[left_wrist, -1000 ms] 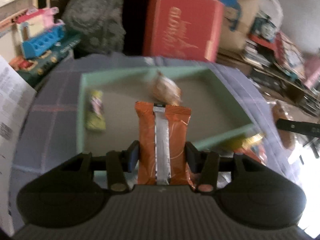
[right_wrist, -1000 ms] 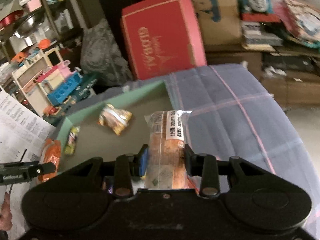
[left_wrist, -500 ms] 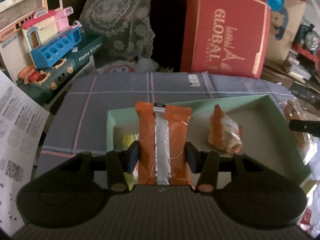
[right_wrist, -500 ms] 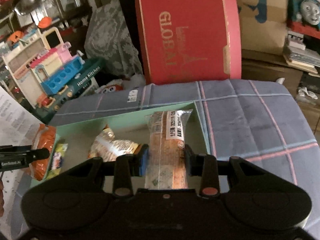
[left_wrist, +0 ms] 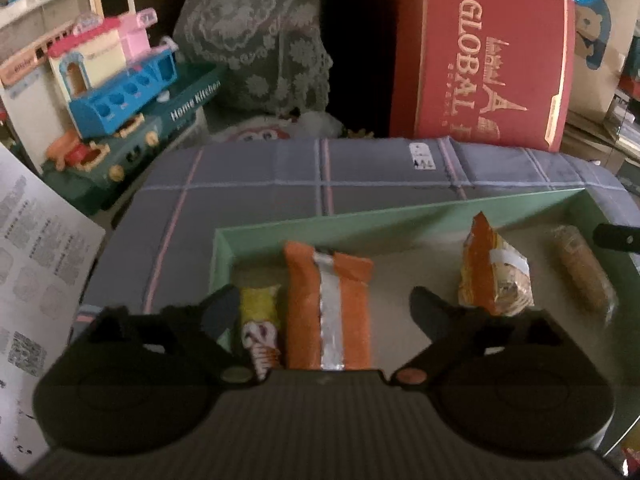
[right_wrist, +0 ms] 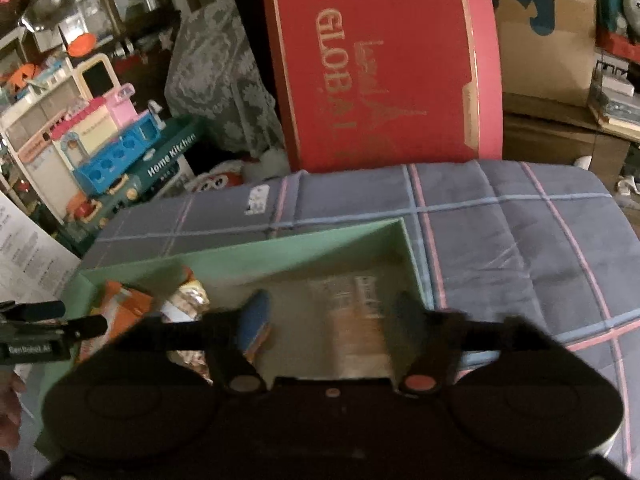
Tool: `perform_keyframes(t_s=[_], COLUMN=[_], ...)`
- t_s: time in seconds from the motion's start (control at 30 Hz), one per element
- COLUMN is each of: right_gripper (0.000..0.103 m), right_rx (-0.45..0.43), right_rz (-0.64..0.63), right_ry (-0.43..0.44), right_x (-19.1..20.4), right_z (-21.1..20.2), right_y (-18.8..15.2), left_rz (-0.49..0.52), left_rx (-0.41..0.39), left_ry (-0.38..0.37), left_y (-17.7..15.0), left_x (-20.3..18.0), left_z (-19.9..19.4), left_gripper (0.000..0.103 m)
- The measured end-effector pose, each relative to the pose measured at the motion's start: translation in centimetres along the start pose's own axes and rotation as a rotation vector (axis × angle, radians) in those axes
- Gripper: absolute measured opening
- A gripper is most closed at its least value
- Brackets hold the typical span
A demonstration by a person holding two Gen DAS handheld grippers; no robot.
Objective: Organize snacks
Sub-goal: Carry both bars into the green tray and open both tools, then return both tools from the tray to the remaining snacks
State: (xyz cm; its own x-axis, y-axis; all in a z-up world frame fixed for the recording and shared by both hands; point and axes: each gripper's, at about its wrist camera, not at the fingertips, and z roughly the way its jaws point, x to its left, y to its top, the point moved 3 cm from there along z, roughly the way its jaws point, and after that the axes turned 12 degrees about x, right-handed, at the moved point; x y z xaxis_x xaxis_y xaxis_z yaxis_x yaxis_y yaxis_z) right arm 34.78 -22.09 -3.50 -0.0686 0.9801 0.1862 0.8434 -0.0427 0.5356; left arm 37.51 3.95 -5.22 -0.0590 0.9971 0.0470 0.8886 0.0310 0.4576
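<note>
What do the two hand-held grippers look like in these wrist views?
Both are matte black. The left hand-held gripper has a ribbed grey body, blue-padded fingers, and brass and copper-coloured pivot discs. The right hand-held gripper matches it: blue pads, a grey and a red disc. White lettering marks the left one's side.

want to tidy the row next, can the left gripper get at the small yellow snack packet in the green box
Probably yes. The yellow snack packet lies uncovered in the green box, just inside the left gripper, whose jaws are opening. The orange foil pouch lies close beside it and may crowd one finger.
</note>
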Motion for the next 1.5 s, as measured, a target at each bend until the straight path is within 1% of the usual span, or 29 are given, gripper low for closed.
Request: perform_keyframes(t_s=[0.07, 0.13, 0.2, 0.37, 0.5, 0.63, 0.83, 0.93, 1.07, 1.27, 1.3, 1.37, 1.5], right_gripper=[0.084, 0.098, 0.103, 0.103, 0.103, 0.103, 0.103, 0.103, 0.103, 0.103, 0.103, 0.098, 0.081], right_rx=[-0.015, -0.016, -0.027, -0.034, -0.039, -0.041, -0.026, -0.010, 0.003, 0.010, 0.008, 0.006, 0.011], right_rz=[-0.010, -0.010, -0.011, -0.018, -0.016, 0.012, 0.072, 0.100, 0.145, 0.222, 0.241, 0.266, 0.293], right_ry=[0.002, 0.015, 0.024, 0.040, 0.051, 0.045, 0.036, 0.032, 0.044, 0.053, 0.060, 0.067, 0.091], right_x=[0.2, 0.4, 0.5, 0.7, 0.3, -1.0, -3.7, -5.0, -6.3, -8.3, -8.7, -9.3, -9.8], right_z=[-0.8, -1.7, -2.6, -5.2, -7.7, -10.0, -12.5, -13.2, -13.7, -14.1, -14.2, -14.2, -13.9], right_y=[-0.2, -0.6, -1.0, -2.6, -4.6, -7.1, -11.5, -13.7, -16.2, -19.2, -19.7, -20.2, -20.6], left_rz=[0.001, -0.006, -0.012, 0.000, 0.027, 0.060, 0.102, 0.140, 0.181, 0.204, 0.210, 0.231, 0.284], left_rx=[0.002, 0.006, 0.004, -0.003, -0.007, 0.003, 0.018, 0.034, 0.065, 0.088, 0.087, 0.084, 0.080], left_ry=[0.003, -0.009, -0.018, -0.037, -0.058, -0.084, -0.150, -0.171, -0.180, -0.193, -0.193, -0.182, -0.148], left_y=[-0.2, -0.5, -0.9, -2.6, -4.9, -7.5, -11.7, -13.7, -15.8, -17.0, -17.1, -17.2, -17.3], left_x=[-0.2, -0.3, -0.3, -1.0, -2.3, -4.1, -7.5, -9.6, -12.1, -15.5, -16.1, -17.4, -19.8], left_z=[-0.5, -1.2, -2.1, -4.5, -6.5, -8.1, -10.2, -10.7, -10.5, -9.7, -9.5, -9.0, -7.8], left_gripper=[0.100, 0.101, 0.102, 0.103, 0.103, 0.103, 0.103, 0.103, 0.103, 0.103, 0.103, 0.103, 0.103])
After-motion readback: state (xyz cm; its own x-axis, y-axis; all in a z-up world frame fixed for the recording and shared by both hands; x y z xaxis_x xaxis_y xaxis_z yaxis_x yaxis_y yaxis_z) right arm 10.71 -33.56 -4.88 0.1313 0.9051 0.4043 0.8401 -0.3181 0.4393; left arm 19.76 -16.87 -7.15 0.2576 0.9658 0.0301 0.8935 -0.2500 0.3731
